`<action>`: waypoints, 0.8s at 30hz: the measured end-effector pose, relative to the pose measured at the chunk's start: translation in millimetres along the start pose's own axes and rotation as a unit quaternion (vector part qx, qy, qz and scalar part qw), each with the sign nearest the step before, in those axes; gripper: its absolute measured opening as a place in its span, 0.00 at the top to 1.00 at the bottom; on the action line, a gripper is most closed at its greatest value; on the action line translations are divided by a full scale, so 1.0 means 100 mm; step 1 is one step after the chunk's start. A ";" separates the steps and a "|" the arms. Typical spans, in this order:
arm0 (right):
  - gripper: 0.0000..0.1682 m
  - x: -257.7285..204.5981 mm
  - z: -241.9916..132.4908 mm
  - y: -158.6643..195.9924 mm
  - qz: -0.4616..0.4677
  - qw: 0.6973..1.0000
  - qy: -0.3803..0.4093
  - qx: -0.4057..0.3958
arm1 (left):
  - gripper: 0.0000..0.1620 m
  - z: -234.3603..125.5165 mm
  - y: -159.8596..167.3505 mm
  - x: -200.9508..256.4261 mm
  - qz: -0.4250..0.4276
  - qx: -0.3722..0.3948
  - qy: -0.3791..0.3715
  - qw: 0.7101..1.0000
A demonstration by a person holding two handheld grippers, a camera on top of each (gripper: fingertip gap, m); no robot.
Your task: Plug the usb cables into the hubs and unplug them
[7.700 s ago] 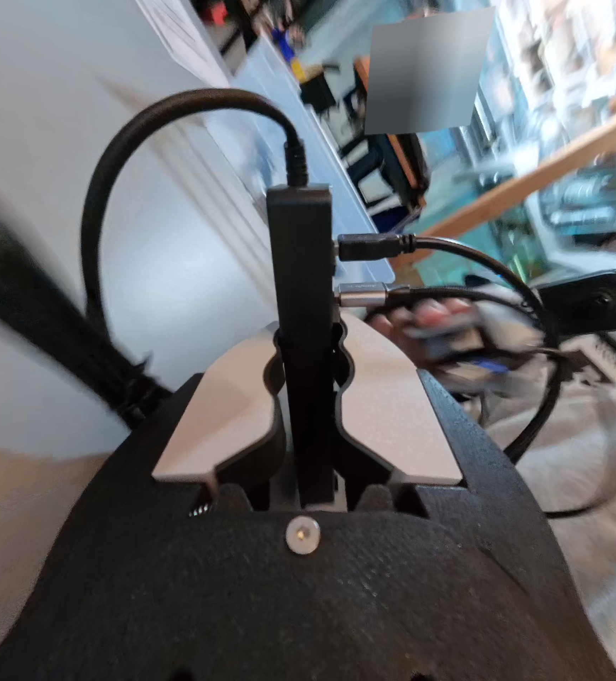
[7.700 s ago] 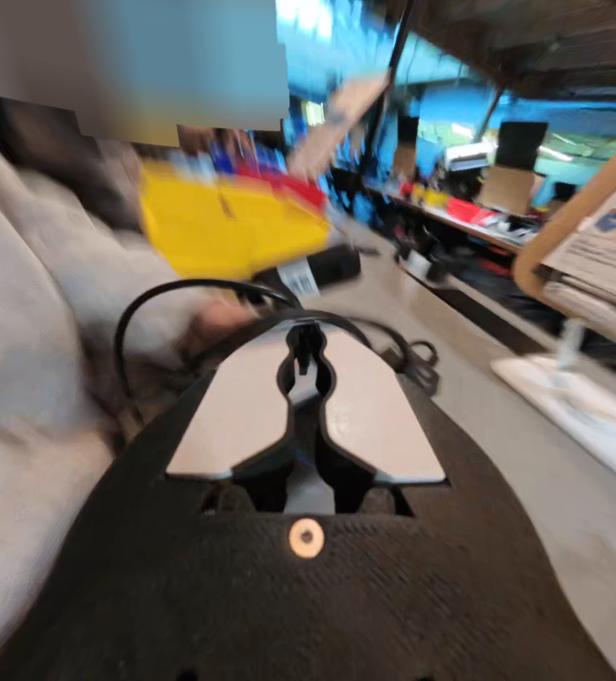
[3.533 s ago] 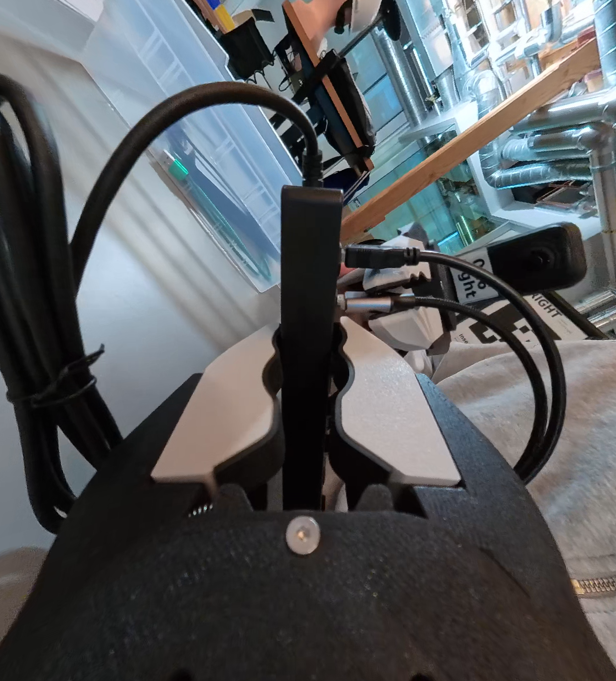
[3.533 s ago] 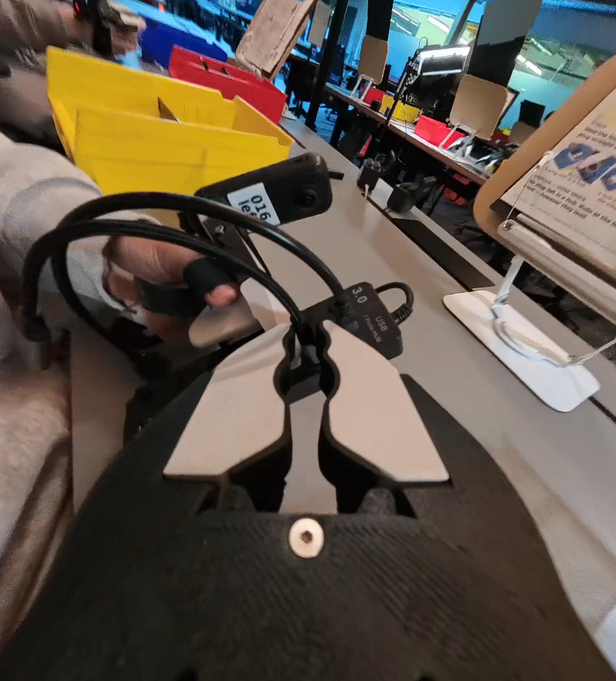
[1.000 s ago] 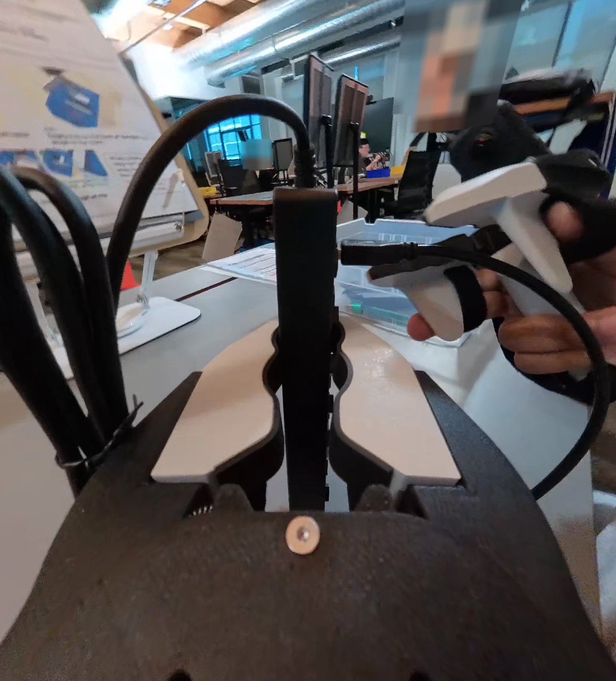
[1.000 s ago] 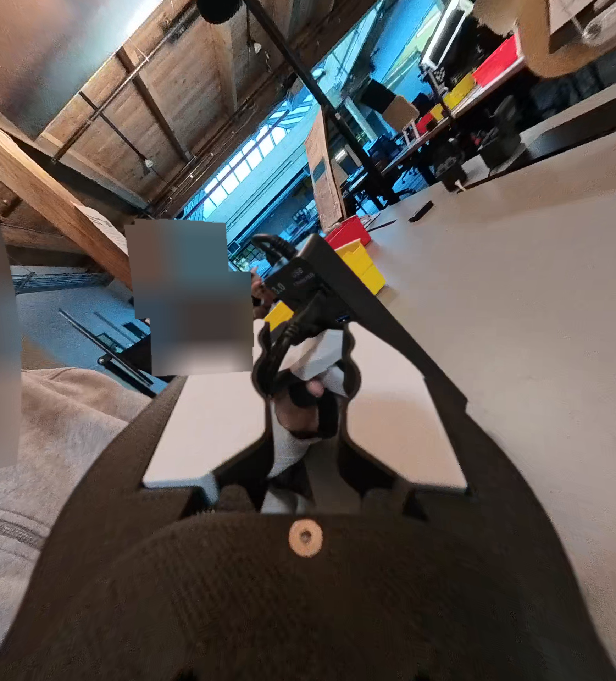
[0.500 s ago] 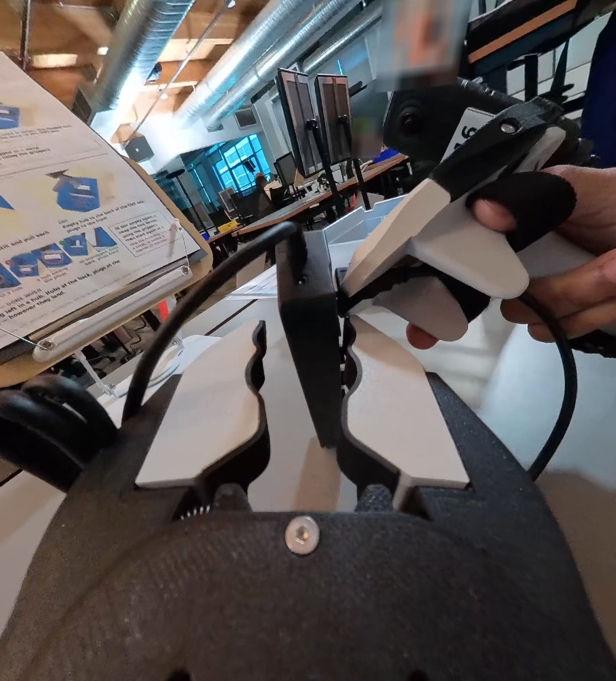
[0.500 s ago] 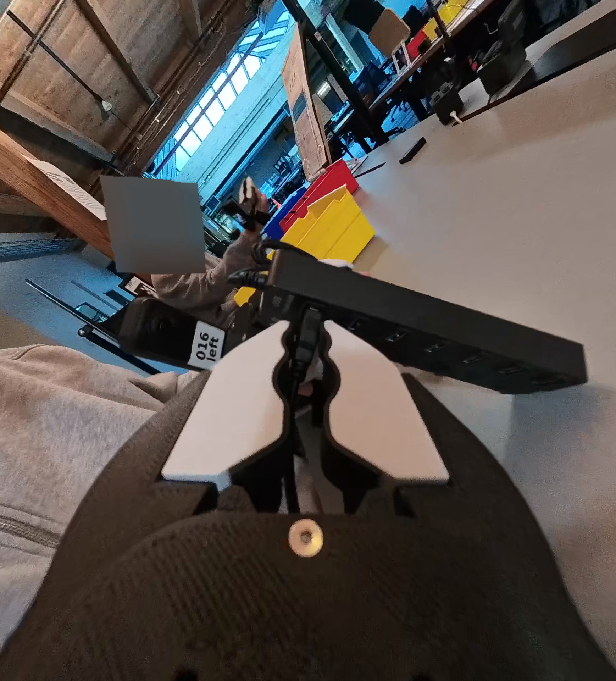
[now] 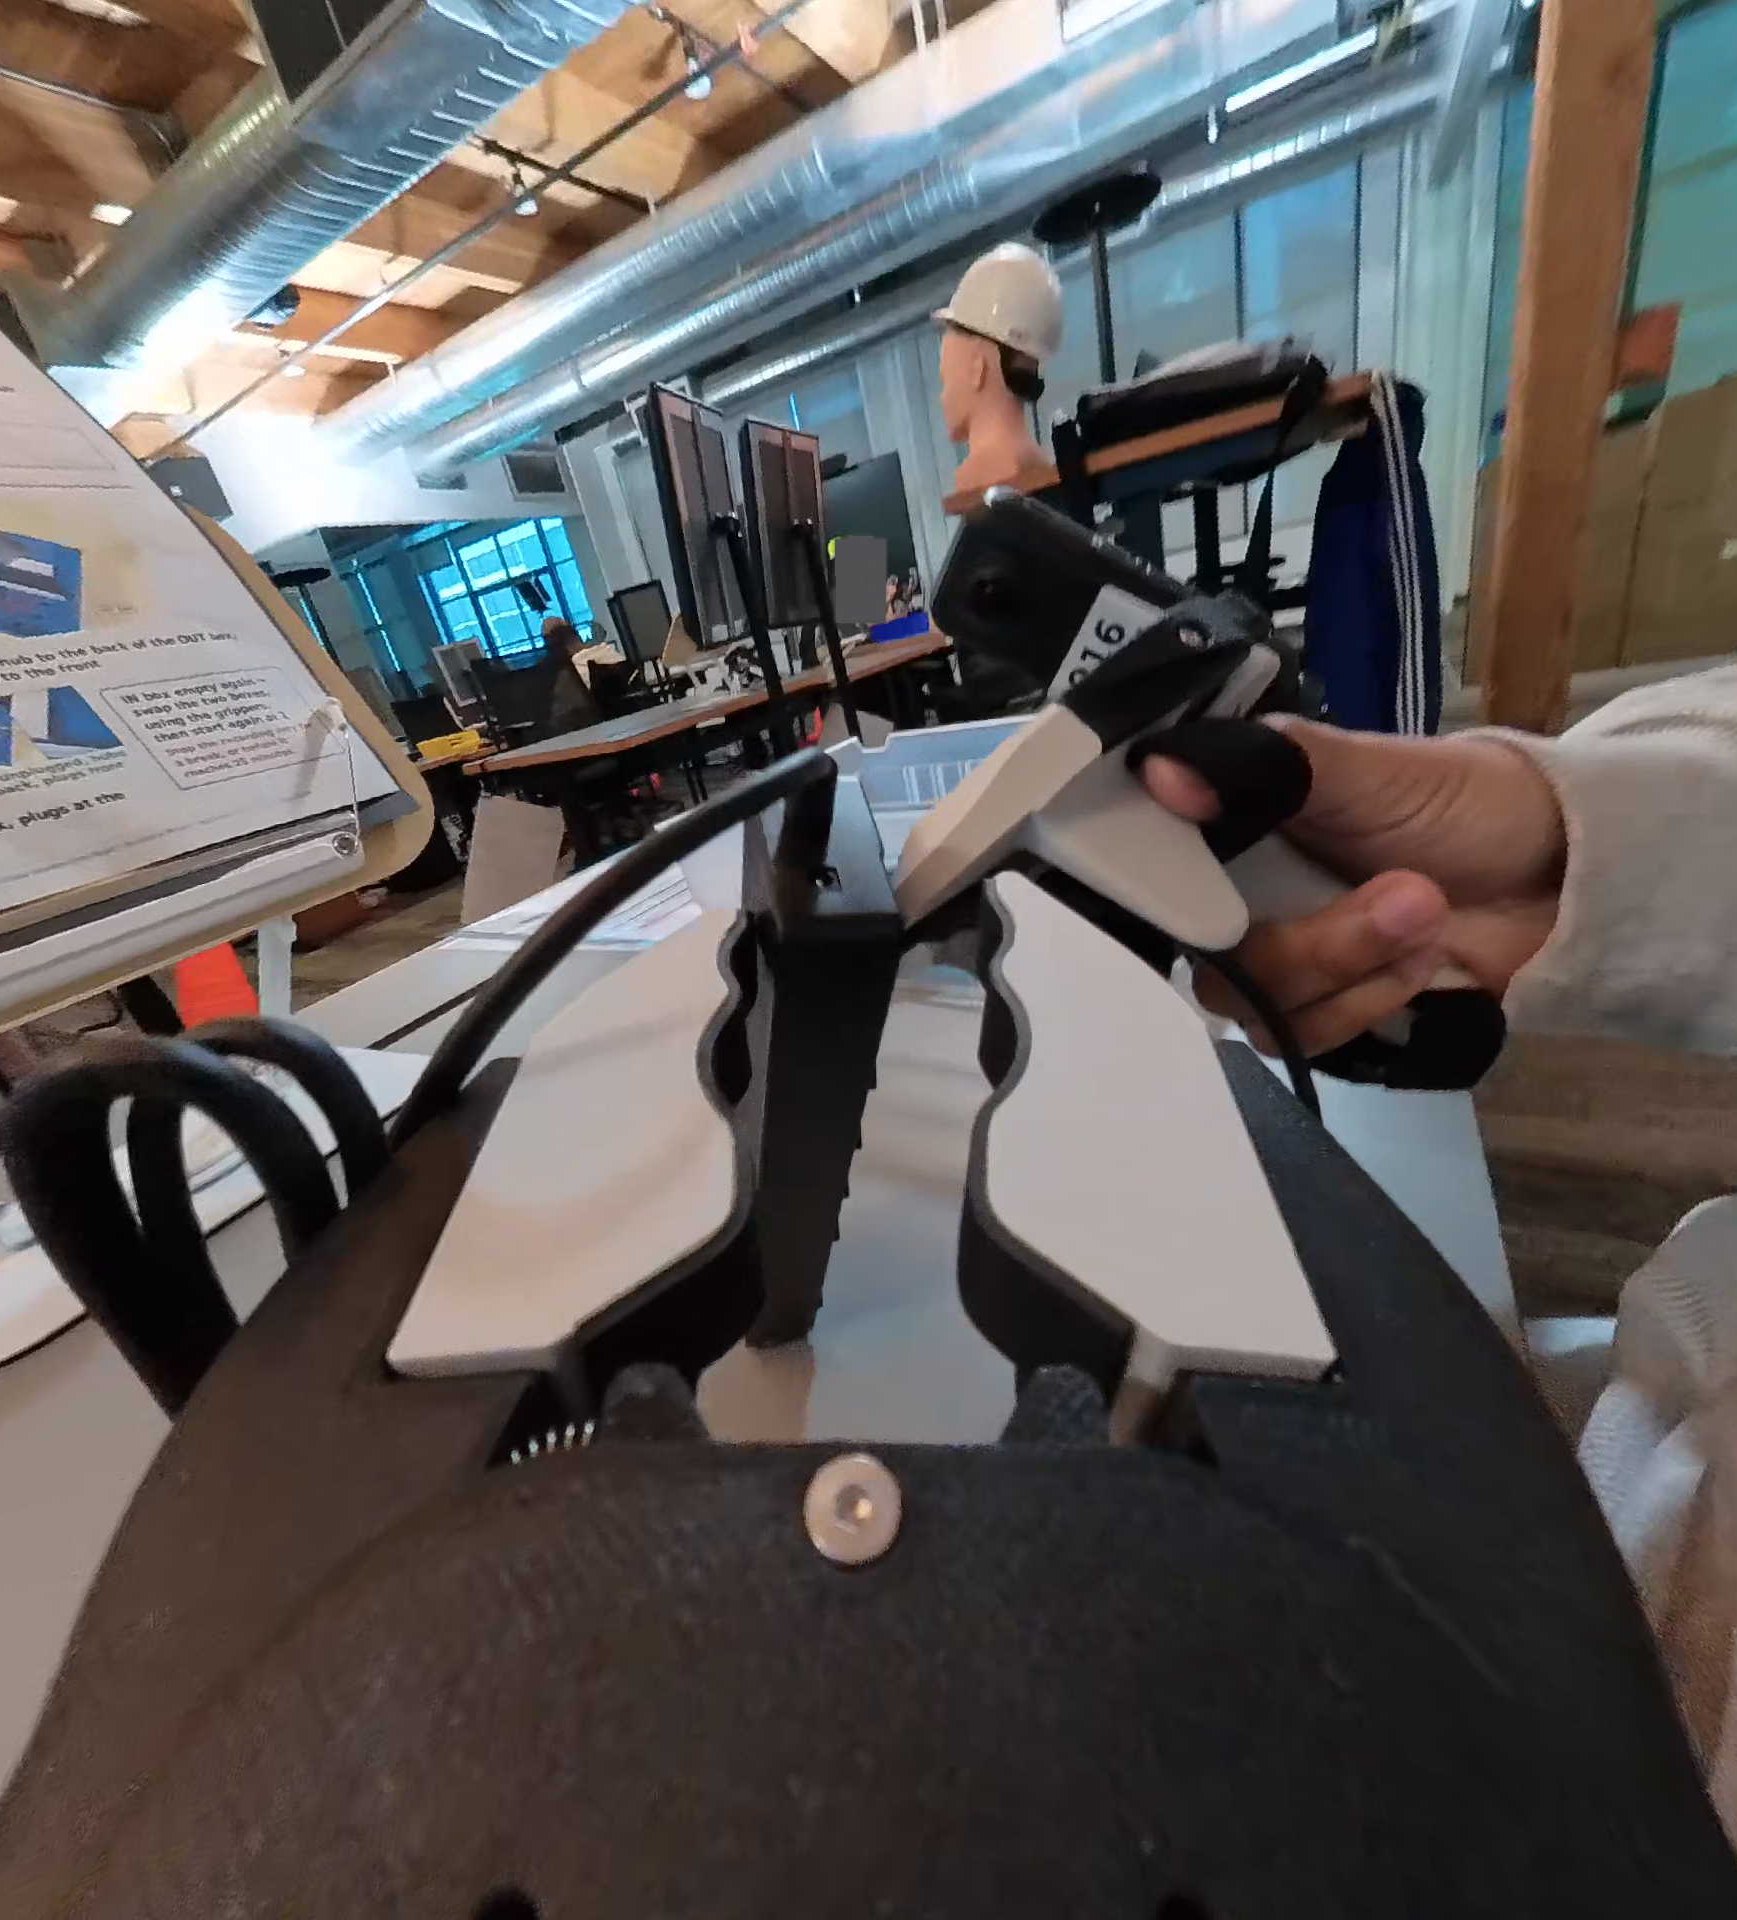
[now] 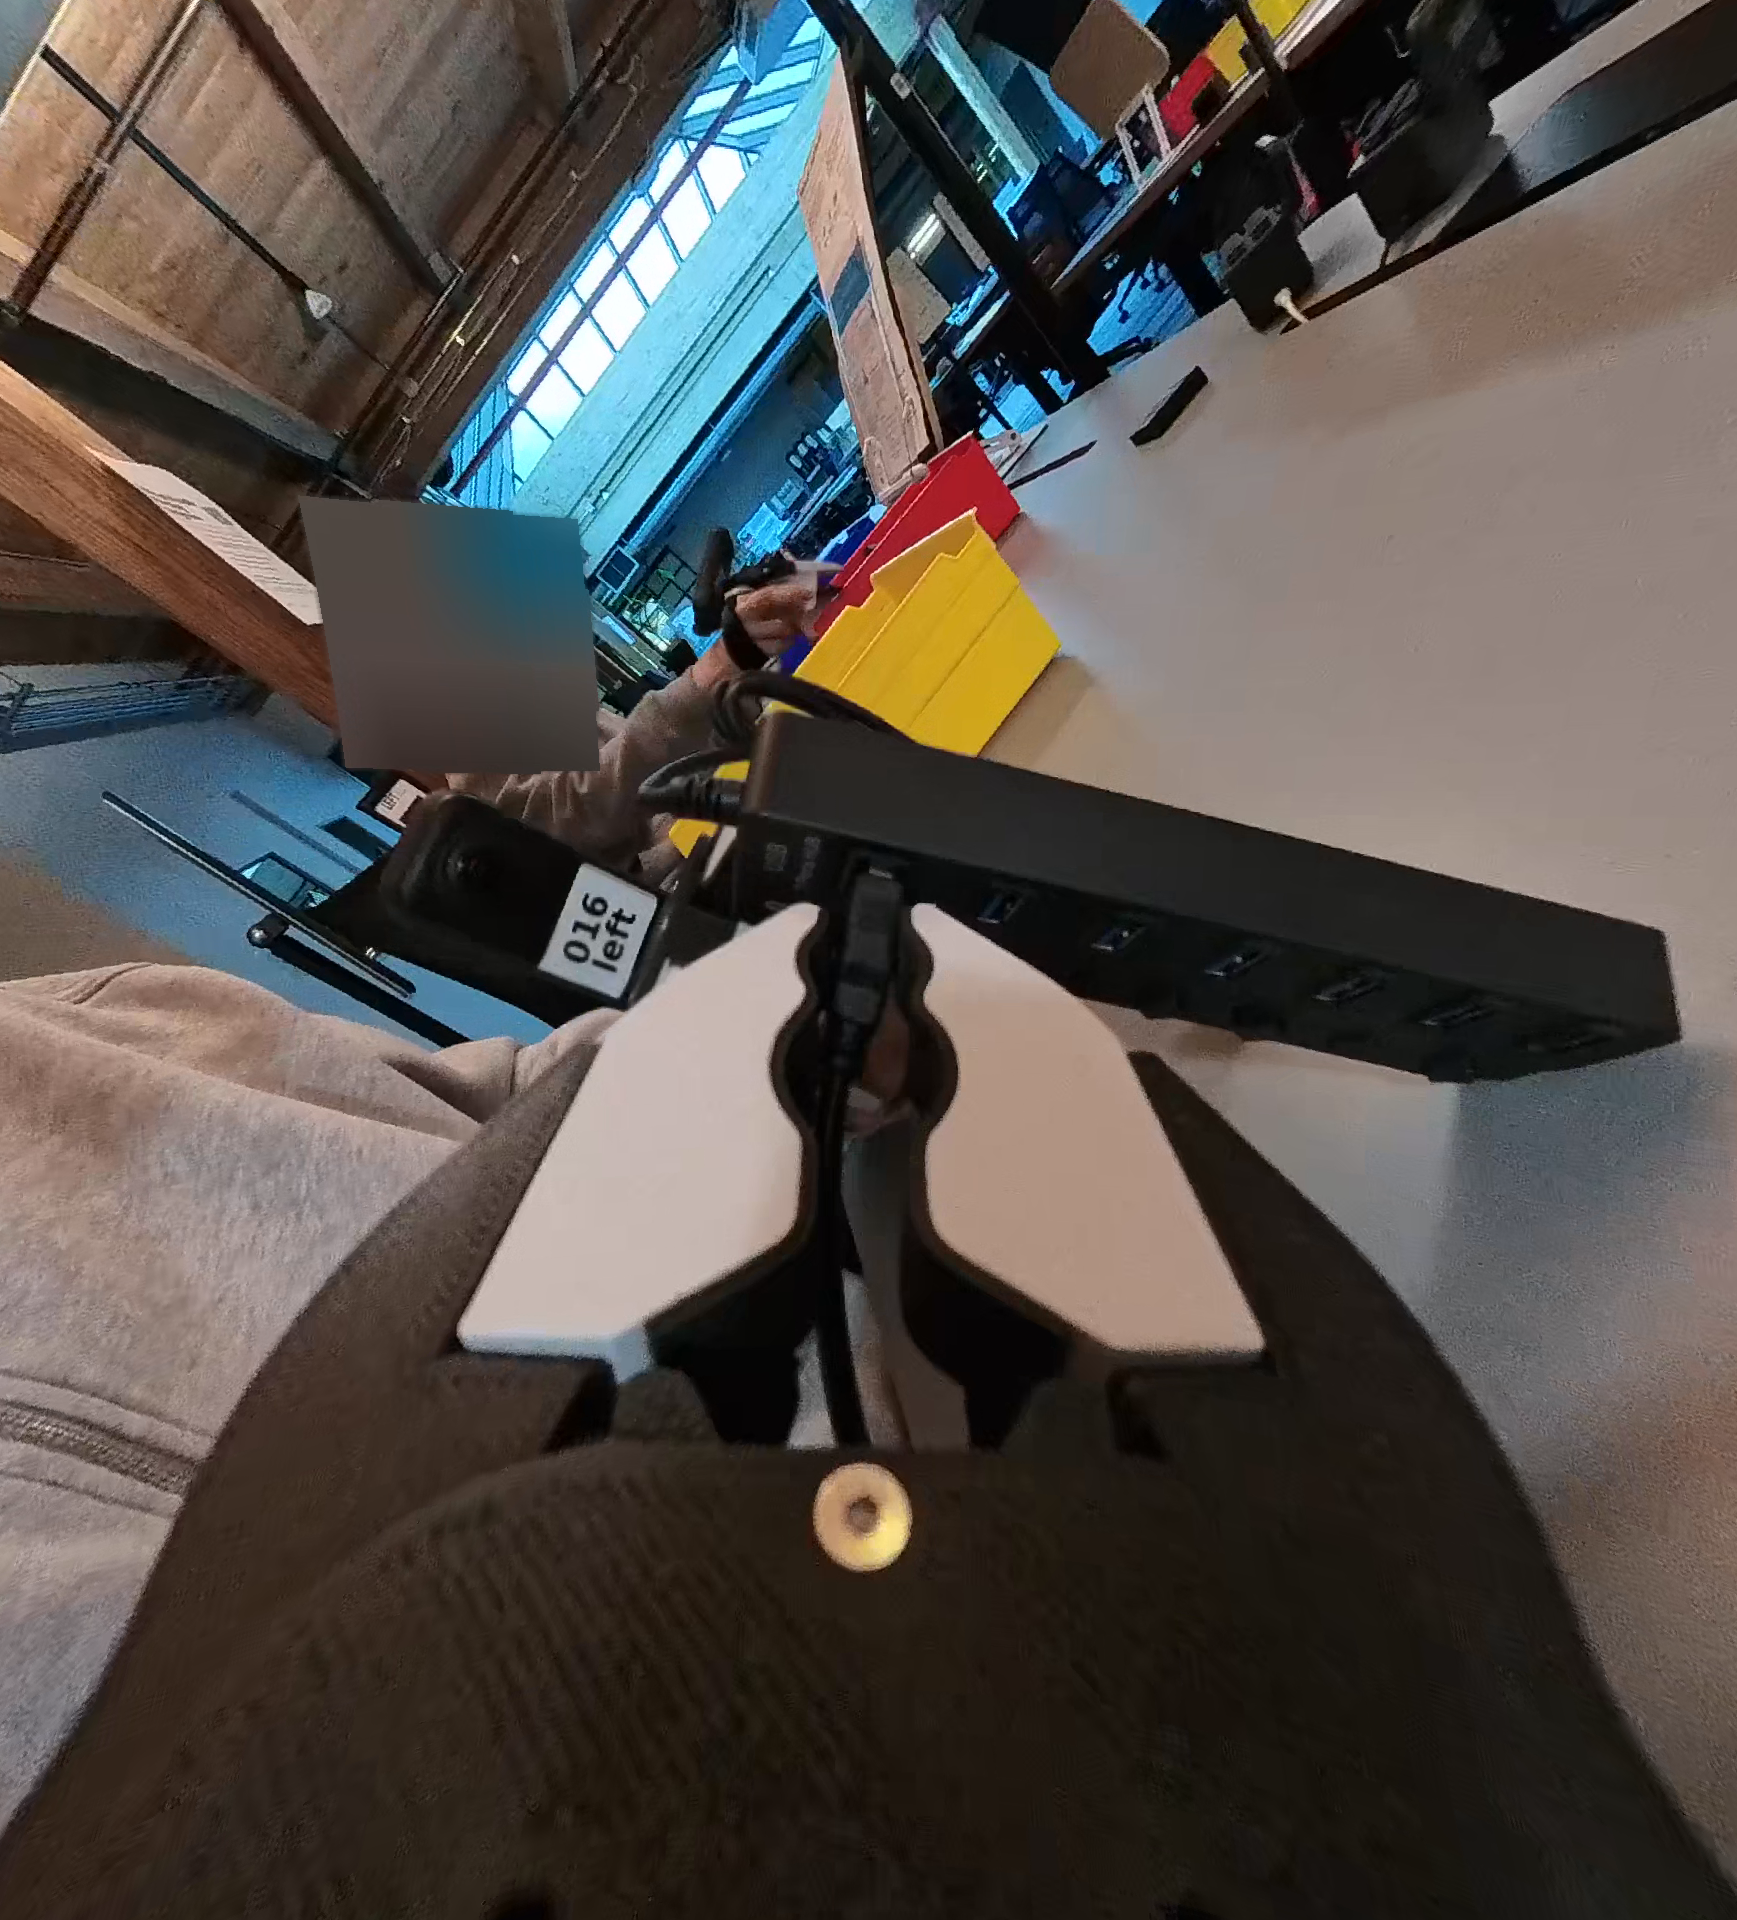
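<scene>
Currently, left to right. Item one: looped black power cable [image 9: 168, 1174], lying near the left edge of the grey table [image 9: 33, 1507], running up into the hub's far end. Item two: long black plastic USB hub [image 9: 822, 1091], resting loosely between the left gripper [image 9: 859, 997], whose white fingers are standing apart with a clear gap on the right side. Item three: right gripper [image 10: 869, 987], clamping together on a thin black USB cable plug [image 10: 869, 935], which is sitting in the hub's [image 10: 1207, 894] end port. Handling note, as judgement: the left gripper ought to be closing firmly on the hub before any pull; the plug should be travelling straight along the port's axis, without twisting.
</scene>
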State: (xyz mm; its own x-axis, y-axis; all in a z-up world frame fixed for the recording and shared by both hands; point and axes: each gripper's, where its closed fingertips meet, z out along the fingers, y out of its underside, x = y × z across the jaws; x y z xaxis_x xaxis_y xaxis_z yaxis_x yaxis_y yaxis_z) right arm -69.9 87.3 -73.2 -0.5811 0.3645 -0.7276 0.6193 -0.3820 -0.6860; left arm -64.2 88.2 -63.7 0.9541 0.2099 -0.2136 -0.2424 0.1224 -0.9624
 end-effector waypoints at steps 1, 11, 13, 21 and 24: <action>0.93 0.00 0.01 0.01 -0.003 1.000 0.000 -0.001 | 0.74 0.00 -0.01 -0.02 -0.007 0.002 -0.006 1.000; 0.93 0.04 -0.01 0.00 -0.037 0.999 0.028 -0.006 | 0.84 0.02 0.06 -0.11 0.057 -0.067 -0.031 0.996; 0.93 0.06 -0.02 0.01 -0.034 0.999 0.033 -0.010 | 0.84 0.02 0.09 -0.13 0.091 -0.082 -0.044 0.992; 0.94 0.06 -0.03 -0.02 -0.008 0.999 0.037 -0.008 | 0.84 0.03 0.07 -0.16 0.108 -0.091 -0.091 0.986; 0.93 0.05 -0.03 -0.05 -0.034 0.998 0.057 0.002 | 0.84 0.04 0.04 -0.18 0.088 -0.092 -0.101 0.987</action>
State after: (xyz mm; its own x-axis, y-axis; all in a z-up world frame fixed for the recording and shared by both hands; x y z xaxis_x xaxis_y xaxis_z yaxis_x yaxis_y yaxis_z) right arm -74.5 93.5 -73.1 -0.5578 0.4833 -0.6748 0.5782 -0.3570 -0.7337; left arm -82.7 89.2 -63.2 0.8408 0.4037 -0.3607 -0.3476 -0.1082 -0.9314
